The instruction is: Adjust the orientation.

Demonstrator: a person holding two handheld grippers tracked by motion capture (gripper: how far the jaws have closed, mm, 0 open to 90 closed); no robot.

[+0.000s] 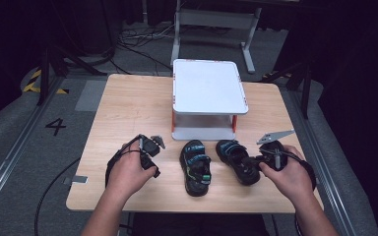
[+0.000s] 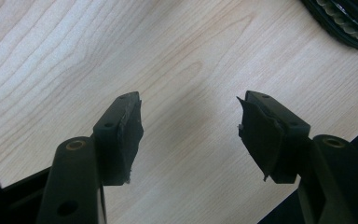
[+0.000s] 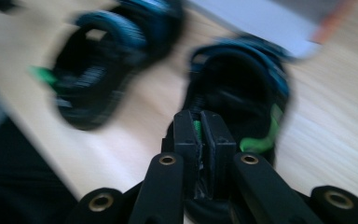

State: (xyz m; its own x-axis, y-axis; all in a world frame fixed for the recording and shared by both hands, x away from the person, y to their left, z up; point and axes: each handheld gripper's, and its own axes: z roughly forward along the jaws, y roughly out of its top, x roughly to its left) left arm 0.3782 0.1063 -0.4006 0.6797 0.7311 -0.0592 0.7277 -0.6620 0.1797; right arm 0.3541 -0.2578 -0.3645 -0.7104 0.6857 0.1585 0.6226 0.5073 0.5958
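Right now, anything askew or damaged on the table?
The two sandals aren't paired: the left sandal lies straight, the right sandal is angled, with the right gripper shut on its heel end. The left gripper is open over bare table, and its pads look frayed.

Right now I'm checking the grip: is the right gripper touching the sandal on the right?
Touching. In the right gripper view the right gripper has its fingers shut on a green part at the heel of the right sandal.
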